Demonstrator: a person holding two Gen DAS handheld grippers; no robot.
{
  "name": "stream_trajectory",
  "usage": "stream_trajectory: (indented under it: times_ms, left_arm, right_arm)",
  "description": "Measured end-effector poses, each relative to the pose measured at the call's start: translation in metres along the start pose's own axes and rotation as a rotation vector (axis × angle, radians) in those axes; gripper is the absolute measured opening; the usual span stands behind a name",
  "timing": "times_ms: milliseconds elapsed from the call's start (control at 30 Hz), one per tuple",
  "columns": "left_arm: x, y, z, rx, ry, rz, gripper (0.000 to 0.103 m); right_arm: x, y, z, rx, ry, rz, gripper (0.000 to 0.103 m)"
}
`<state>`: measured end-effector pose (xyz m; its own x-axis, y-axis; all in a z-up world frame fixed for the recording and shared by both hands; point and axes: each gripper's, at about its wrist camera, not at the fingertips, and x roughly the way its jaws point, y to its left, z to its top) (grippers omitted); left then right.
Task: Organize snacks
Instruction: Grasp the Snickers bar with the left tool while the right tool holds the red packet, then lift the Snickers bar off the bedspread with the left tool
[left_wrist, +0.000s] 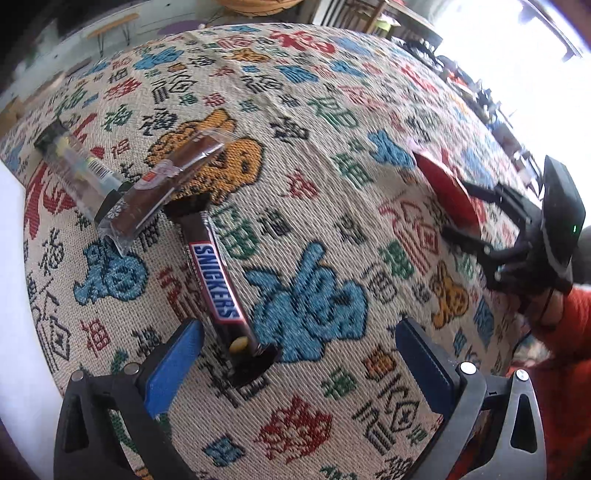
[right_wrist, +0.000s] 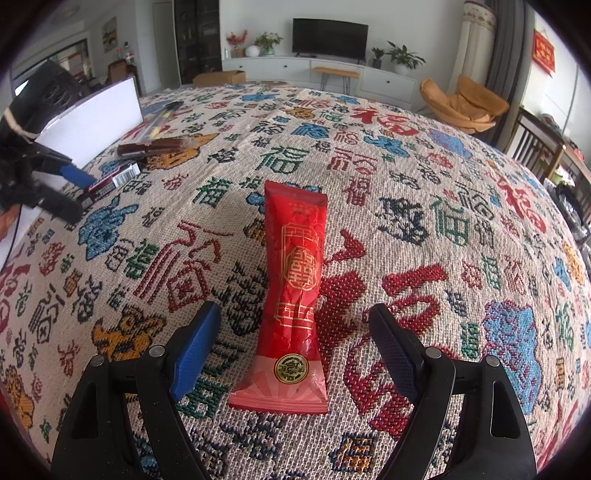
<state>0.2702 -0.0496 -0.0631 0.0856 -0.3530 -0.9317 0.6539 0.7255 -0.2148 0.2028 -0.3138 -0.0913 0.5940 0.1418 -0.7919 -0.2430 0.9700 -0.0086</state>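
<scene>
- Left wrist view: my left tongs (left_wrist: 299, 354) stand wide apart and grip nothing. The chocolate bar (left_wrist: 218, 280) lies on the patterned cloth (left_wrist: 332, 155) just ahead, its near end between the tips but close to the left pad. Beyond it lie a brown bar (left_wrist: 173, 177) and a clear packet (left_wrist: 79, 166). I judge I should centre the tongs across the chocolate bar before squeezing.
- Right wrist view: my right tongs (right_wrist: 295, 347) are also spread and empty, the red packet (right_wrist: 291, 295) lying lengthwise between them, touching neither pad. I should grip its middle gently.
</scene>
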Motion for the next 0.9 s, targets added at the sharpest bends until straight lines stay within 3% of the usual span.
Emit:
stream_trajectory:
  times_ms: [67,200,300,333,400,600,633,667,700,733,800,867,900]
  left_arm:
    - [-0.001,-0.009,0.002,0.016,-0.018,0.098,0.102]
    - [0.007,0.011,0.015,-0.176,-0.063,0.215,0.099]
    - [0.003,0.024,0.015,-0.319,-0.127,0.304,0.052]
    - [-0.001,0.024,0.012,-0.354,-0.152,0.309,0.019]
    - [-0.009,0.023,-0.001,-0.435,-0.193,0.256,0.017]
    - [-0.027,-0.027,-0.072,-0.526,-0.263,0.224,0.017]
    - [-0.025,-0.037,-0.081,-0.521,-0.264,0.240,0.025]
    - [-0.022,-0.045,-0.087,-0.513,-0.257,0.281,0.050]
    - [-0.017,-0.053,-0.092,-0.503,-0.252,0.334,0.069]
    - [-0.012,-0.058,-0.095,-0.492,-0.259,0.391,0.098]
    - [-0.008,-0.067,-0.103,-0.472,-0.287,0.453,0.101]
    - [0.001,-0.062,-0.108,-0.488,-0.264,0.452,0.101]
    - [-0.001,-0.060,-0.110,-0.502,-0.294,0.448,0.101]
  right_arm:
    - [0.000,0.000,0.000,0.001,0.000,0.001,0.085]
    - [0.000,0.000,0.000,0.001,0.000,0.001,0.085]
    - [0.000,-0.001,0.000,0.002,0.000,0.002,0.085]
    - [0.000,-0.001,0.000,0.002,0.000,0.002,0.085]
    - [0.000,-0.001,0.000,0.003,0.001,0.003,0.085]
    - [0.000,-0.001,0.000,0.002,0.000,0.002,0.085]
    - [0.000,-0.001,0.000,0.002,0.000,0.001,0.085]
    - [0.000,-0.001,0.000,0.002,0.000,0.001,0.085]
    - [0.000,-0.001,0.000,0.002,0.000,0.001,0.085]
    - [0.000,-0.001,0.000,0.002,0.000,0.001,0.085]
    - [0.000,-0.001,0.000,0.002,0.000,0.001,0.085]
    - [0.000,-0.001,0.000,0.002,0.000,0.002,0.085]
    - [0.000,-0.001,0.000,0.002,0.000,0.001,0.085]
